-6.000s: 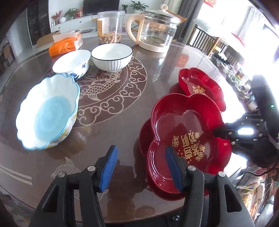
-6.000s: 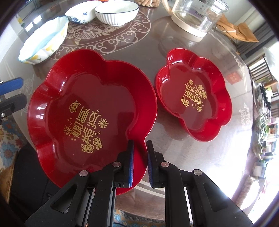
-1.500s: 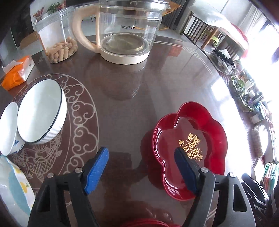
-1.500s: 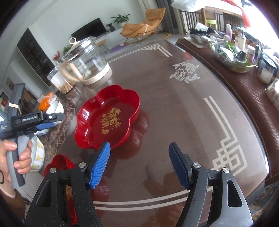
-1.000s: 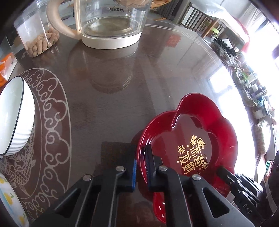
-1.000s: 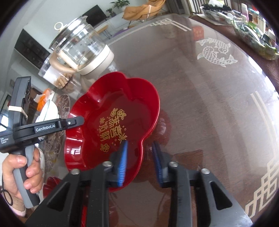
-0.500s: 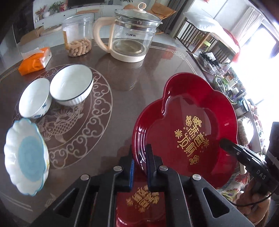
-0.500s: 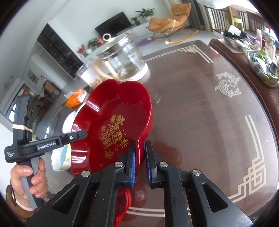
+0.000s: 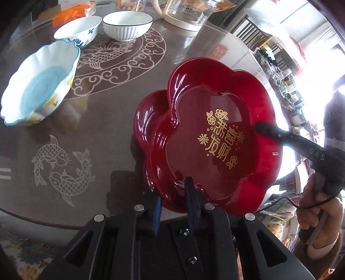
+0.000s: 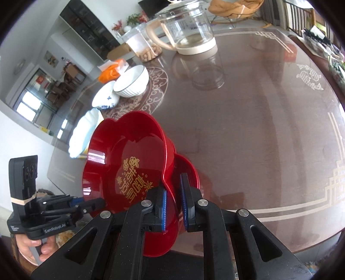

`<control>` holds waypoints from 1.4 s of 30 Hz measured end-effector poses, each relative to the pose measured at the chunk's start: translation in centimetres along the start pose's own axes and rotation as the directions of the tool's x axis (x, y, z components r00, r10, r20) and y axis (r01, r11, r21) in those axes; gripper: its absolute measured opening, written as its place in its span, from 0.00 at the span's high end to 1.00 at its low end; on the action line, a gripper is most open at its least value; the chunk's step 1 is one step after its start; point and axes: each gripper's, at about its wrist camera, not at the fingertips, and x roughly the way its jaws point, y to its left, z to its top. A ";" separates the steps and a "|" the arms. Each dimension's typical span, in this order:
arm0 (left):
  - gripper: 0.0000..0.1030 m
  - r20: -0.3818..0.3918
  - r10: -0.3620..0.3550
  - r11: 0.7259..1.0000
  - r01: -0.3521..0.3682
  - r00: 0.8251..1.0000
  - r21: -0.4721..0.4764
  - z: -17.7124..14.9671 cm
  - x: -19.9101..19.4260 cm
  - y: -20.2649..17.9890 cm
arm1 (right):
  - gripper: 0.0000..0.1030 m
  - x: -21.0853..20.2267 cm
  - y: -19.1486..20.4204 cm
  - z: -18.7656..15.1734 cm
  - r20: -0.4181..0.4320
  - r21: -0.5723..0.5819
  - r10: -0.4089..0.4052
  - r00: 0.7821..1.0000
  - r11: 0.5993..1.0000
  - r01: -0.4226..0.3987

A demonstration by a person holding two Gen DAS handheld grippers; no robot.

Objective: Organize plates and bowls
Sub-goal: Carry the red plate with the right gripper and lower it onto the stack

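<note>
Two grippers hold one dish between them. The left gripper (image 9: 172, 199) has its blue pads pressed onto the near rim of the upper red plate (image 9: 215, 137), at about 6 o'clock in the left wrist view. The right gripper (image 10: 173, 206) pinches the same plate's (image 10: 127, 163) rim at the notch between two lobes, at 6 o'clock in the right wrist view; one pad lies inside the dish and the other outside.

The upper red plate is flower-shaped with gold characters on its floor, and it sits tilted over a second red plate (image 9: 146, 116) of the same shape, whose lobes show past it toward 9 o'clock in the left view and as a lobe (image 10: 189, 170) beyond the right gripper's outer finger. Whether the two plates touch cannot be told.

Both rest over a round dark table (image 9: 90, 129) with pale dragon and fish patterns. At 10 o'clock in the left view stands a scalloped white bowl with a blue centre (image 9: 41, 86). Beyond it, toward 11 o'clock, sit a white bowl with blue marks (image 9: 78, 29) and just beside it a ribbed white bowl with a dark rim (image 9: 127, 24). At 12 o'clock stands a glass kettle on a cream base (image 9: 187, 13), with an orange packet (image 9: 73, 11) toward 11 o'clock. In the right view a clear jar of snacks (image 10: 144, 45) stands beside the kettle (image 10: 189, 28).
</note>
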 end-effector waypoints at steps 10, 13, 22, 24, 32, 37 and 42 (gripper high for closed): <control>0.74 0.016 0.044 0.999 -0.044 0.999 -0.004 -0.1 -0.9 -0.3 | 0.83 2.2 0.6 1.3 -0.084 -0.037 -0.061 0.995 0.998 0.058; 0.72 0.032 0.069 0.997 -0.070 0.997 0.016 -0.1 -1.4 -0.4 | 0.85 2.6 1.0 1.2 -0.093 -0.062 -0.111 0.989 0.992 0.106; 0.72 0.076 0.084 0.996 -0.083 0.994 -0.019 1.8 -0.9 1.0 | 0.86 2.1 1.9 -0.4 -0.120 -0.062 -0.144 0.982 0.989 0.138; 0.72 0.104 0.094 0.996 -0.093 0.990 -0.015 2.6 -1.1 0.9 | 0.86 1.9 2.2 -1.0 -0.124 -0.068 -0.150 0.981 0.988 0.142; 0.72 0.141 0.102 0.995 -0.103 0.985 0.000 4.7 -1.4 0.9 | 0.89 0.7 1.4 -2.2 -0.054 0.037 -0.125 0.991 0.991 0.127; 0.72 0.129 0.131 0.991 -0.132 0.983 -0.001 3.3 -2.6 2.7 | 0.89 0.4 1.2 -2.7 -0.031 0.060 -0.117 0.993 0.991 0.118; 0.72 0.087 0.137 0.990 -0.138 0.987 0.011 2.6 -1.3 2.6 | 0.89 0.3 1.6 -2.9 -0.015 0.044 -0.132 0.991 0.990 0.132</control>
